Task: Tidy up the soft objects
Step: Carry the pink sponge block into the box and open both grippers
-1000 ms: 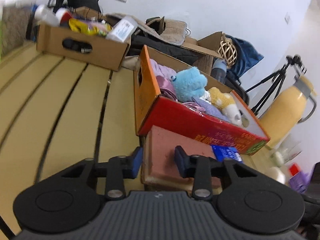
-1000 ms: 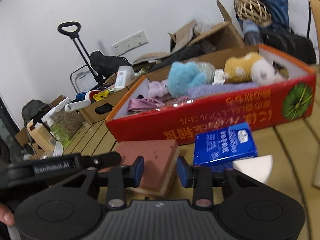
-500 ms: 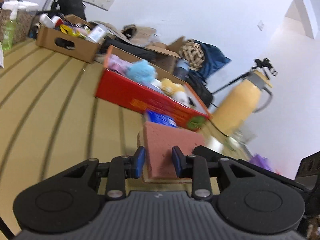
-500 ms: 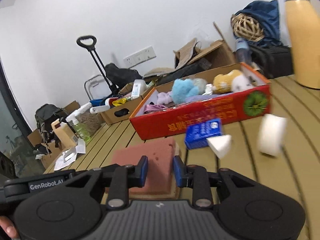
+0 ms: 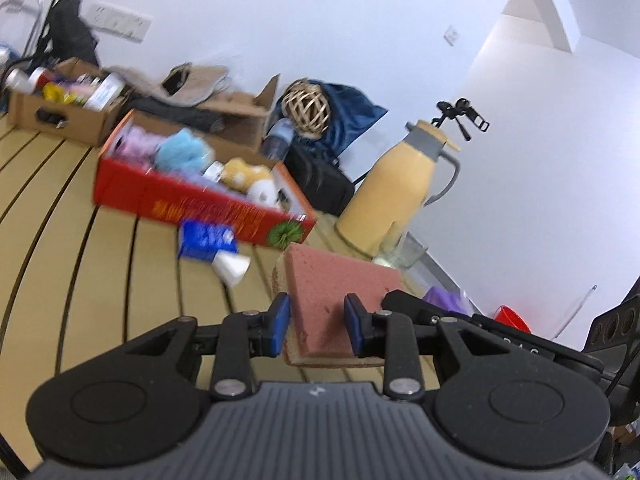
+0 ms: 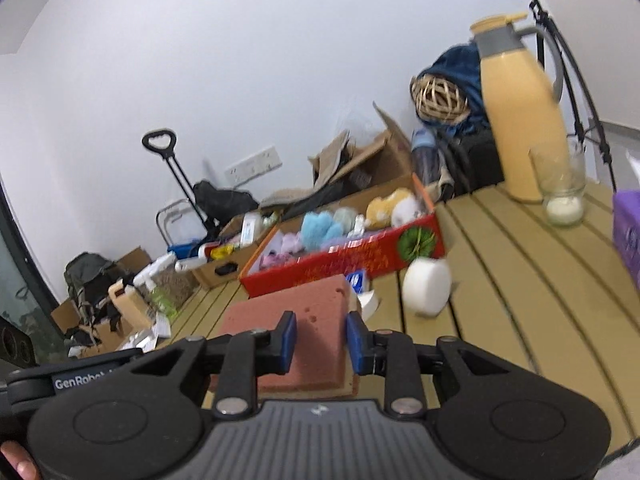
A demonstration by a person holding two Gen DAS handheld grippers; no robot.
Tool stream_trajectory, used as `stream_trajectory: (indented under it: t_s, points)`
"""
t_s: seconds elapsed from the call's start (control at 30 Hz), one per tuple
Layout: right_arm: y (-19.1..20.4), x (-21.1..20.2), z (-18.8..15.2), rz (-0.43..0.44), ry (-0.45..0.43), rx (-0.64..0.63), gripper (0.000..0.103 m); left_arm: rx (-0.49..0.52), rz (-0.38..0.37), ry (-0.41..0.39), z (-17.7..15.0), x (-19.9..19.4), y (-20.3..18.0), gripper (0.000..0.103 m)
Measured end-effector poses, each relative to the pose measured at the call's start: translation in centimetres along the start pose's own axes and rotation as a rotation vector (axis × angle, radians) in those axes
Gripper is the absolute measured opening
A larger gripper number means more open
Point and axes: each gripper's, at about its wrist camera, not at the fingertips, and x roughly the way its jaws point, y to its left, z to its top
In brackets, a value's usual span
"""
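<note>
**Pink sponge clamped from both ends above the slatted table**

Pink on top with a tan layer beneath, the sponge block (image 5: 340, 292) is held off the table (image 5: 100, 272) — the left gripper (image 5: 316, 328) pinches one end between its blue pads, the right gripper (image 6: 320, 340) pinches the other. Beyond it lie a blue packet (image 5: 206, 238) and a white roll (image 6: 426, 286), both just beside the red box (image 6: 348, 256) of plush toys (image 6: 320, 228). A yellow thermos (image 6: 520, 120) stands further back.
</note>
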Motion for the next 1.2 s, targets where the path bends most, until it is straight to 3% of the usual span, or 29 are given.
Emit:
stream_trajectory:
  t_s: [0.13, 0.23, 0.43, 0.57, 0.7, 0.87, 1.07, 1.2]
  points:
    - [-0.7, 1.6, 3.7, -0.004, -0.037, -0.022, 0.026, 0.008, -0.024, -0.011, 4.2, 3.3, -0.2, 0.03]
    - [-1.6, 5.1, 8.0, 0.006, -0.03, -0.031, 0.026, 0.012, -0.018, -0.004, 8.0, 7.1, 0.5, 0.03]
    - [-4.3, 15.2, 15.5, -0.013, 0.076, -0.017, 0.026, -0.052, 0.03, 0.058, 14.3, 16.5, 3.9, 0.03]
    - [-6.7, 22.2, 17.8, -0.071, 0.177, 0.005, 0.026, -0.089, 0.073, 0.14, 15.8, 22.9, 6.5, 0.03]
    - [-8.1, 27.5, 17.7, -0.166, 0.257, -0.024, 0.026, -0.113, 0.111, 0.219, 14.7, 27.4, 8.7, 0.029]
    - [-8.1, 30.1, 15.4, -0.248, 0.36, -0.118, 0.026, -0.041, 0.128, 0.323, 12.7, 29.9, 9.7, 0.029]
    - [-8.7, 32.8, 15.0, -0.299, 0.462, -0.108, 0.026, -0.051, 0.165, 0.351, 12.5, 31.1, 10.0, 0.028]
    - [-8.0, 33.2, 14.8, -0.317, 0.51, -0.14, 0.025, -0.016, 0.144, 0.349, 12.0, 30.4, 9.9, 0.029]
